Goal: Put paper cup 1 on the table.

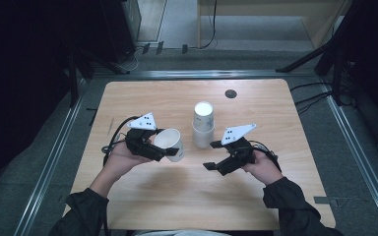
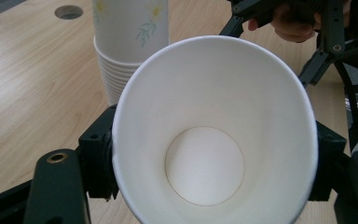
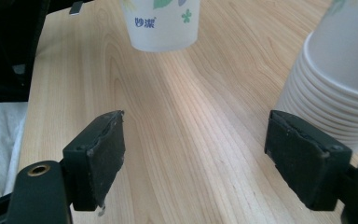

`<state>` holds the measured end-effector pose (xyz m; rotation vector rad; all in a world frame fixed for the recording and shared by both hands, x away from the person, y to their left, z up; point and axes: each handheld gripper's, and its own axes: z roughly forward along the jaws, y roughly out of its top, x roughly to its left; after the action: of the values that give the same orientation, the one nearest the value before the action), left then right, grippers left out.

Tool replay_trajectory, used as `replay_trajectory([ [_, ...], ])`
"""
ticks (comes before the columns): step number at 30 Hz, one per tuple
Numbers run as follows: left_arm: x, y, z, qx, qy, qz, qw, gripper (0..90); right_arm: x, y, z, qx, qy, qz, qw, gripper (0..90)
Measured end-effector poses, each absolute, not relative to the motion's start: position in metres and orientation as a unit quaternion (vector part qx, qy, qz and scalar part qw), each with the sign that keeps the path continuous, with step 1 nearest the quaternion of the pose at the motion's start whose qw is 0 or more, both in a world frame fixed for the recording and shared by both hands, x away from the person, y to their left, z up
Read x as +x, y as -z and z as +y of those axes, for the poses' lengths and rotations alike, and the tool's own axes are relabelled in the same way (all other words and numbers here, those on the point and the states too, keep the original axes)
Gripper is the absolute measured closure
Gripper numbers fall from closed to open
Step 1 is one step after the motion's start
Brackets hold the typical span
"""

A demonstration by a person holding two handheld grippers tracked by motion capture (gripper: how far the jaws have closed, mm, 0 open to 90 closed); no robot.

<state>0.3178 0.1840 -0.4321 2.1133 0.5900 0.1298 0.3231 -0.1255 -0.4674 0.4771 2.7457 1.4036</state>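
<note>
Paper cup (image 1: pixel 170 143) is clamped in the left gripper (image 1: pixel 165 152), tilted, mouth toward 10 o'clock. Stack (image 1: pixel 203 124) stands at 2 o'clock from it. Right gripper (image 1: pixel 212 155) gapes empty, nearer the stack.

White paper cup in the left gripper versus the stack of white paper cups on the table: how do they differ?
The single white paper cup is tilted, held off the wooden table by the left gripper; the stack of white paper cups stands mouth-down, ungripped. One cup versus many nested. Both are white with floral print.
</note>
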Motion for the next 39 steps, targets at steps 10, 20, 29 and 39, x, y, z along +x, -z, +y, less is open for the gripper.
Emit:
replay_trajectory([
  [10,0.33,0.436,0.195,0.863,-0.065,0.25,0.433,25.3,0.324,0.471,-0.133,0.16,-0.437,0.884,0.033,22.6],
  [20,0.348,0.44,0.216,0.852,-0.072,0.283,0.434,25.3,0.324,0.475,-0.142,0.185,-0.424,0.885,0.046,24.2],
  [29,0.367,0.449,0.235,0.848,-0.092,0.312,0.419,25.3,0.322,0.477,-0.15,0.198,-0.423,0.883,0.047,24.3],
  [39,0.379,0.458,0.251,0.841,-0.106,0.335,0.411,25.3,0.321,0.478,-0.153,0.203,-0.42,0.883,0.051,24.2],
])
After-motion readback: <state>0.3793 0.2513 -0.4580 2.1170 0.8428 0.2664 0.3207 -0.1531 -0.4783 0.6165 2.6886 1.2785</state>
